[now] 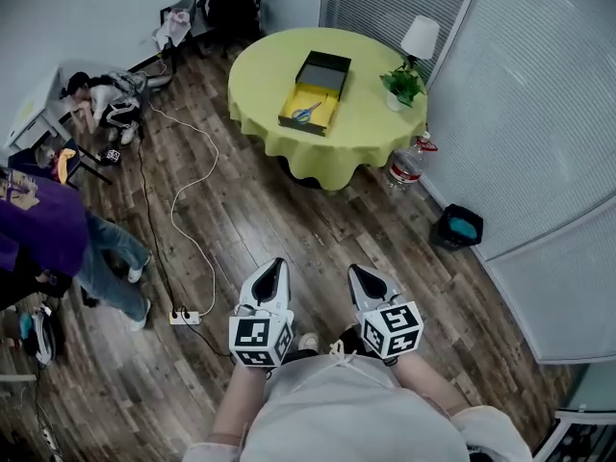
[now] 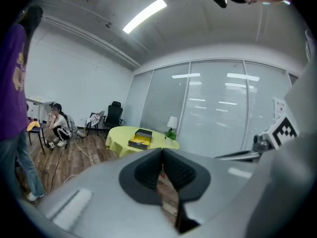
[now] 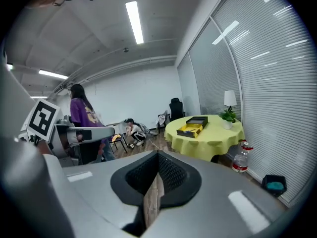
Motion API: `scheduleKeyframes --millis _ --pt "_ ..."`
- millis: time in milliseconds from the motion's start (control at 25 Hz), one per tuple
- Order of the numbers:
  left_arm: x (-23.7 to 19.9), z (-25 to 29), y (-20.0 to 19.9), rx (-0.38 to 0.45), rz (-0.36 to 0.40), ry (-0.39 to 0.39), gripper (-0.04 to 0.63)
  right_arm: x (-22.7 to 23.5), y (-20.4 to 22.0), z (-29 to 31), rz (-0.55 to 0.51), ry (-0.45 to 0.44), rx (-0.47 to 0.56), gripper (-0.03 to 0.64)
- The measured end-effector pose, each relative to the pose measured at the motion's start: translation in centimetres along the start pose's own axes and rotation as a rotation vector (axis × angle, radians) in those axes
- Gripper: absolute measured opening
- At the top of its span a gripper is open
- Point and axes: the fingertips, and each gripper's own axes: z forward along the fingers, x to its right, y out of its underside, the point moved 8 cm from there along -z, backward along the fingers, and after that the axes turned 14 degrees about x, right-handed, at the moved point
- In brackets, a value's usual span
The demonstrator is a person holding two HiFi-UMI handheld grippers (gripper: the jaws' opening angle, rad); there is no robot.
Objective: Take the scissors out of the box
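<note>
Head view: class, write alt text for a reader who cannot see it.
A left tool and right tool, both shut, point across wood floor toward a round yellow table holding an open box with blue-handled scissors inside.

tabletop point(image 1: 265, 75): round, under yellow cloth | near centre, toward 7 o'clock: open yellow box point(image 1: 310, 109) | just beside it at 12 o'clock: black lid point(image 1: 323, 69) | 3 o'clock edge: potted plant point(image 1: 402, 85) | 2 o'clock edge: white lamp point(image 1: 420, 38)
</note>
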Motion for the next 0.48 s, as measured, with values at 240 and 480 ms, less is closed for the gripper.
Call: scheduleKeyframes --millis 240,480 --pt "-3.0 5.4 1.4 -0.021 -0.002 -0.029 0.006 2.9 0.2 6.9 0.010 -0.030 -0.015 0.000" --pt "-4.7 14.4 1.7 -0.030 0.005 -0.050 0.006 8.3 -1.0 15.4 0.016 -0.095 -0.023 0.000"
